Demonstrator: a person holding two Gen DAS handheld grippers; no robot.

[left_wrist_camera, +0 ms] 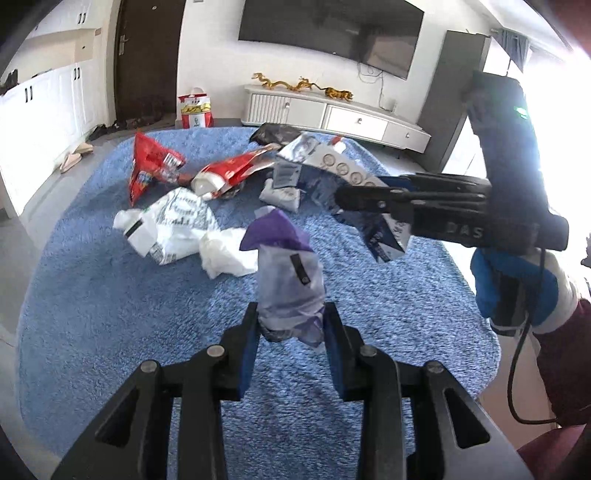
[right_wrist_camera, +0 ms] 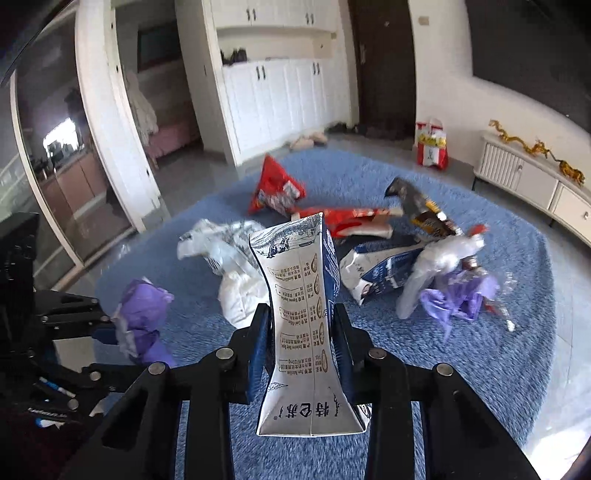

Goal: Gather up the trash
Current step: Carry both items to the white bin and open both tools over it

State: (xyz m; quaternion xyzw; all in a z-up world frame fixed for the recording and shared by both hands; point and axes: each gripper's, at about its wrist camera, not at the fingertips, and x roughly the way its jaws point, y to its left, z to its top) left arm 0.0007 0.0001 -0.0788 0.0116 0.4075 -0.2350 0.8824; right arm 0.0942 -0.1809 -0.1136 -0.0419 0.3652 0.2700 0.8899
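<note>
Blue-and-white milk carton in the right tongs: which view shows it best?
Right wrist view: the flattened blue-and-white milk carton fills the centre, print readable, pinched between the right tongs. The left wrist view shows it side-on, partly hidden by those tongs.

A blue shaggy rug [left_wrist_camera: 110, 295] is being spread over a grey tiled floor [right_wrist_camera: 221, 173]. Beyond the rug, a white low cabinet [left_wrist_camera: 332, 114] is being topped by golden dragon figures [left_wrist_camera: 295, 85], with a dark television [left_wrist_camera: 332, 29] being carried on the wall above it. Left of that cabinet, a dark door [left_wrist_camera: 146, 55] is being flanked by white cupboards [left_wrist_camera: 48, 96], while strong daylight is being let in at the rug's right.
</note>
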